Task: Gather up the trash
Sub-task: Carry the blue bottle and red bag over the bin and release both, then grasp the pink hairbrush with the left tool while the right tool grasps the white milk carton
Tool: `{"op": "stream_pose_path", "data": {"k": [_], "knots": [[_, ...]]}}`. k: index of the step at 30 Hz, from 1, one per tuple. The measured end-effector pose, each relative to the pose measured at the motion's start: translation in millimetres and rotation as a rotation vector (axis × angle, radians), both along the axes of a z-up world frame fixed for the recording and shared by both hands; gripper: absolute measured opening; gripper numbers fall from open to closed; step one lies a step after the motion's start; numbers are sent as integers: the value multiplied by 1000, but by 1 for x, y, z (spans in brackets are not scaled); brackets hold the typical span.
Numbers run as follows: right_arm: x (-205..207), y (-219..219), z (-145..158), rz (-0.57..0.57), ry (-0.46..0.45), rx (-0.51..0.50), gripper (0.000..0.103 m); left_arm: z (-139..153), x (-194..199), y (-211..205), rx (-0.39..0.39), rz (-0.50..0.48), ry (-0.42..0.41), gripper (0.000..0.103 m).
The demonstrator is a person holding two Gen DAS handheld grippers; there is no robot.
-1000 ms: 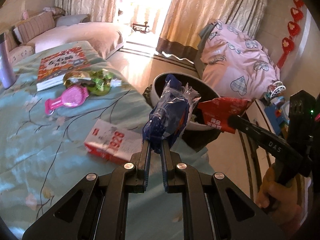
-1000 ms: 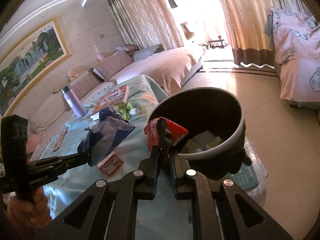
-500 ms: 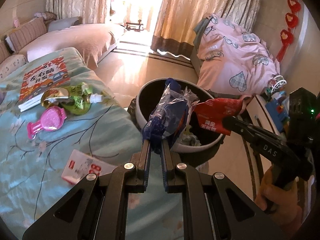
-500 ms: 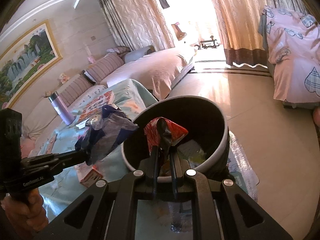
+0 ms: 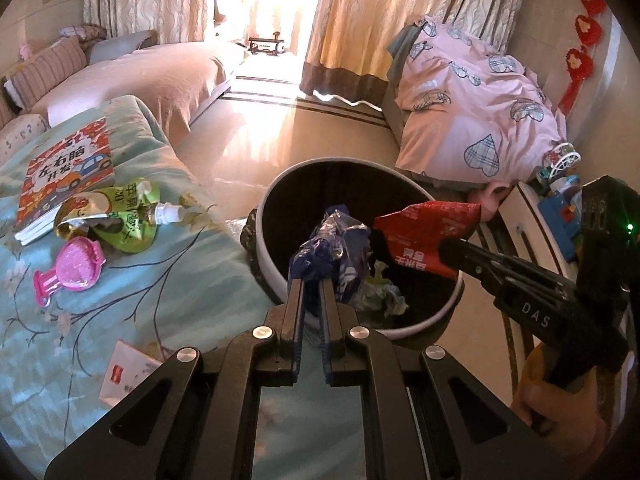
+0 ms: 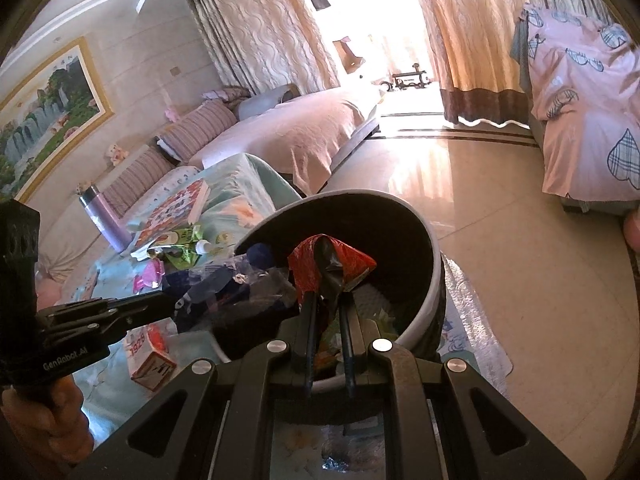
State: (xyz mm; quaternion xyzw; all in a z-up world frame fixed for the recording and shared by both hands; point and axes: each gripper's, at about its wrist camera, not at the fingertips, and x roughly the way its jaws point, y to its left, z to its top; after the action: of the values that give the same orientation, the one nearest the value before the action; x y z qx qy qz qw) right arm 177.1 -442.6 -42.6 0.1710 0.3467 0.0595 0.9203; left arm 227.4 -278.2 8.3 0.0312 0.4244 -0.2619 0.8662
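Note:
My left gripper (image 5: pixel 310 282) is shut on a blue plastic wrapper (image 5: pixel 340 244) and holds it over the round grey trash bin (image 5: pixel 276 196). My right gripper (image 6: pixel 326 300) holds a red snack wrapper (image 6: pixel 332 260) over the same bin (image 6: pixel 424 236); its fingers stand slightly apart around the wrapper. Each gripper shows in the other view: the right one (image 5: pixel 448 246) with the red wrapper (image 5: pixel 424 228), the left one (image 6: pixel 170 308) with the blue wrapper (image 6: pixel 232 296). Crumpled trash (image 5: pixel 380 296) lies inside the bin.
On the teal bedspread (image 5: pixel 160 280) lie a green drink pouch (image 5: pixel 124 216), a pink toy (image 5: pixel 76 270), a picture book (image 5: pixel 66 172) and a red-and-white carton (image 5: pixel 128 376). A purple bottle (image 6: pixel 104 216) stands further back. A pink duvet (image 5: pixel 472 120) and toys (image 5: pixel 560 184) are to the right.
Both grippers have moved forward and down over the bin's mouth with their wrappers. The right gripper's fingers have parted a little around the red wrapper.

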Motion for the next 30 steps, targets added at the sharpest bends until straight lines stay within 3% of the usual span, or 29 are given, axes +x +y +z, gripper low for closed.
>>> {"op": "stream_pose_path", "data": {"k": [2, 4, 8, 9, 13, 21, 30], "knots": [[4, -1, -1, 4, 7, -6, 11, -1, 3, -5, 4, 1, 9, 7], [8, -2, -2, 7, 13, -5, 18, -1, 5, -6, -1, 4, 19, 10], [7, -6, -3, 5, 12, 17, 45, 3, 3, 1, -20, 26, 3, 55], [6, -7, -3, 3, 9, 20, 51, 4, 2, 4, -23, 32, -5, 55], [1, -7, 0, -1, 2, 30, 53, 6, -2, 19, -33, 53, -7, 55], [-12, 10, 12, 27, -34, 43, 75, 1, -18, 71, -45, 100, -7, 58], [-27, 54, 15, 99, -47, 46, 86, -13, -34, 141, -47, 190, 10, 60]]}}
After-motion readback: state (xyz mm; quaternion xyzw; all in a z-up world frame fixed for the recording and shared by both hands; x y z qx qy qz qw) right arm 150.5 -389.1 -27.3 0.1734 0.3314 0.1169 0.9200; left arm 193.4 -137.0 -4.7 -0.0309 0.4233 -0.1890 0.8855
